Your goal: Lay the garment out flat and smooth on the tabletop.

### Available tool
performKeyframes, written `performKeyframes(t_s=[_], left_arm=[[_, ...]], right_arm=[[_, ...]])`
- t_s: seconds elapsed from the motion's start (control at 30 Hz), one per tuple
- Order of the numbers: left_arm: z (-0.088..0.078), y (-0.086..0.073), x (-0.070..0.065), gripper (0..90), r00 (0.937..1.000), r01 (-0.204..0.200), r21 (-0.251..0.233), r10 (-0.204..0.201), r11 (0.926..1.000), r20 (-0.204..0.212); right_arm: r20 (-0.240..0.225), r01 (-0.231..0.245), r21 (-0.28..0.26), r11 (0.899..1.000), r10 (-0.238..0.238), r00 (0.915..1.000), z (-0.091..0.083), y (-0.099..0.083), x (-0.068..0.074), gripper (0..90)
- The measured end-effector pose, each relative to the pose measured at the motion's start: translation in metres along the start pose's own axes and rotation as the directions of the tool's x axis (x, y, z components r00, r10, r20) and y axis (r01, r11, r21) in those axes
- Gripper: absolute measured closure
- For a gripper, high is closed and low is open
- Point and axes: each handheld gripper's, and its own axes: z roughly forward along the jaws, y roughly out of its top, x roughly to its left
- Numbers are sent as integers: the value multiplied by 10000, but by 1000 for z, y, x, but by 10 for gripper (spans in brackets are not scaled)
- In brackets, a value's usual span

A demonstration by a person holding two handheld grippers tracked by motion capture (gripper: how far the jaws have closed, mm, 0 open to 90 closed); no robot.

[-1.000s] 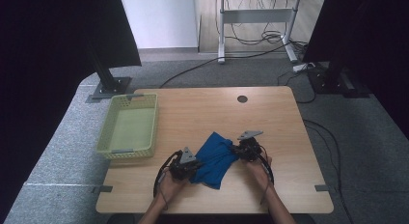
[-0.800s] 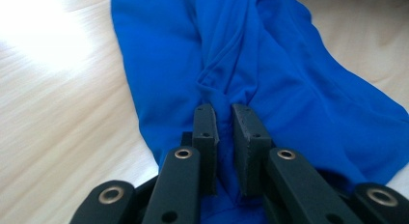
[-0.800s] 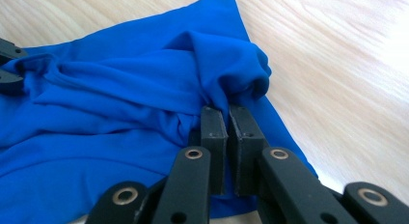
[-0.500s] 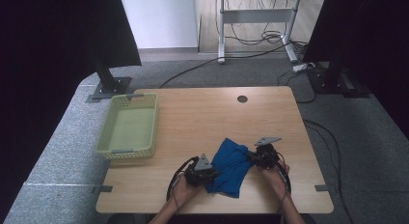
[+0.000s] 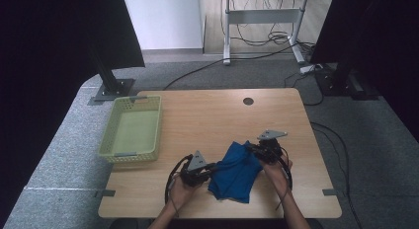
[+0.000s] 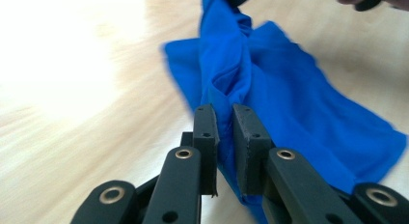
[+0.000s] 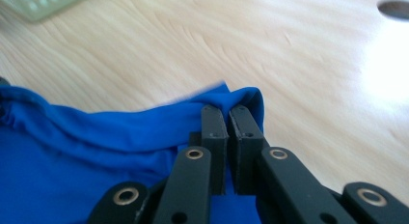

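A blue cloth (image 5: 238, 171) hangs crumpled between the two grippers near the table's front edge, its lower part resting on the wood. My left gripper (image 5: 213, 168) pinches the cloth's left edge, and in the left gripper view its jaws (image 6: 224, 110) are shut on a fold of the blue cloth (image 6: 289, 93). My right gripper (image 5: 252, 149) grips the cloth's upper right corner. The right gripper view has its jaws (image 7: 227, 112) closed on the rolled edge of the blue cloth (image 7: 96, 137).
A light green basket (image 5: 132, 129) stands at the table's left side, its corner (image 7: 43, 2) showing in the right gripper view. A round cable hole (image 5: 248, 100) sits near the table's far edge. The wooden table (image 5: 207, 115) stretches bare behind the cloth.
Both hands have moved right and toward the front edge with the cloth. The cloth has lifted and bunched into a ridge between the grippers.
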Motion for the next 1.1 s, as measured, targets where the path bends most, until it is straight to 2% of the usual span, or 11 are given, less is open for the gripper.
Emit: performKeyframes(t_s=[0.17,0.27,0.33,0.37,0.43,0.57,0.6,0.63,0.7,0.93,1.1], left_arm=[[-8,-13,21,808,9961,434,339,-406,9985,-777],[-5,-26,29,807,9901,550,1048,-407,9930,-1340],[-5,-26,29,806,9901,550,1048,-407,9930,-1340],[0,-32,34,806,9874,745,1518,-517,9856,-1495],[2,-34,36,792,9868,851,1683,-597,9821,-1507],[0,-31,38,780,9863,965,1636,-723,9818,-1480],[0,-31,38,679,9863,965,1636,-723,9818,-1480],[0,-31,38,679,9863,965,1636,-723,9818,-1480],[-4,-22,40,588,9836,955,1307,-734,9868,-1647],[5,-10,35,440,9845,641,1252,-421,9901,-1705],[10,-8,33,418,9856,597,1282,-381,9900,-1649]], right_arm=[[-341,266,-307,9992,-276,9990,18,17,11,857],[-736,391,-164,9991,-402,9965,42,21,20,856],[-793,428,-122,9990,-437,9959,46,21,22,856],[-793,428,-122,9990,-437,9959,46,21,22,854],[-885,389,23,9992,-385,9953,56,15,24,790],[-883,332,31,9994,-328,9956,57,14,23,777],[-883,332,31,9994,-328,9956,57,14,23,777],[-871,132,-72,9999,-137,9961,53,11,20,777],[-774,20,-75,10000,-26,9970,48,7,15,575],[-520,-134,71,9999,138,9986,40,-5,11,467],[-384,-133,152,9998,139,9992,33,-12,10,404]])
